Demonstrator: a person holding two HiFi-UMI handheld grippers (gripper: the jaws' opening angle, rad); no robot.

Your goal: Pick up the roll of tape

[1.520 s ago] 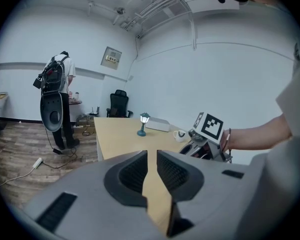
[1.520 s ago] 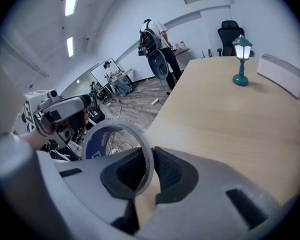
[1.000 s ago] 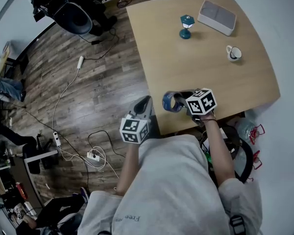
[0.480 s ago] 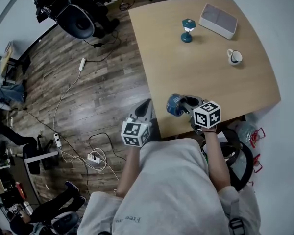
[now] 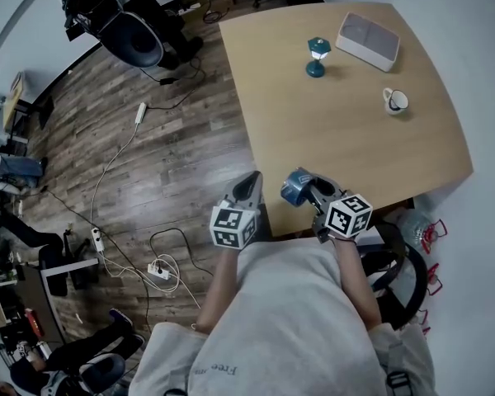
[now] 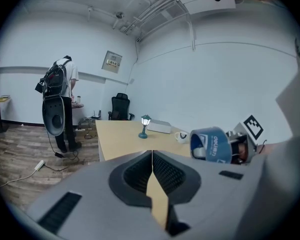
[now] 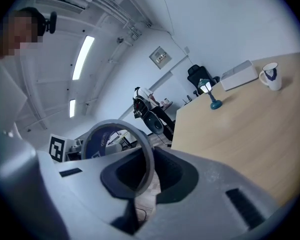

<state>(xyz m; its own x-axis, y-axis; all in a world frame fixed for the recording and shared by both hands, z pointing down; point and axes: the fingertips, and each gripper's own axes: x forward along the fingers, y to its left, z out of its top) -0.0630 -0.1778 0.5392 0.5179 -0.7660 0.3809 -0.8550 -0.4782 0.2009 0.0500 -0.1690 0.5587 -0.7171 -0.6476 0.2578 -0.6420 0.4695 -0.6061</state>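
Your right hand-held gripper point(image 5: 307, 190) is clamping the roll of tape point(image 5: 294, 186). Its jaws are standing partly apart, with the pads pressing on the wall of the ring. The blue roll is hanging on edge, clear of the table point(image 5: 346, 122), at the near edge by the left corner. Your left hand-held gripper point(image 5: 249, 185) is hovering just beside the roll, over the wooden floor point(image 5: 173, 163). Its jaws are lying together and holding nothing. A small lamp point(image 5: 316, 56), a cup point(image 5: 394, 100) and a flat box point(image 5: 367, 35) are sitting at the table's far side, well apart from the roll.
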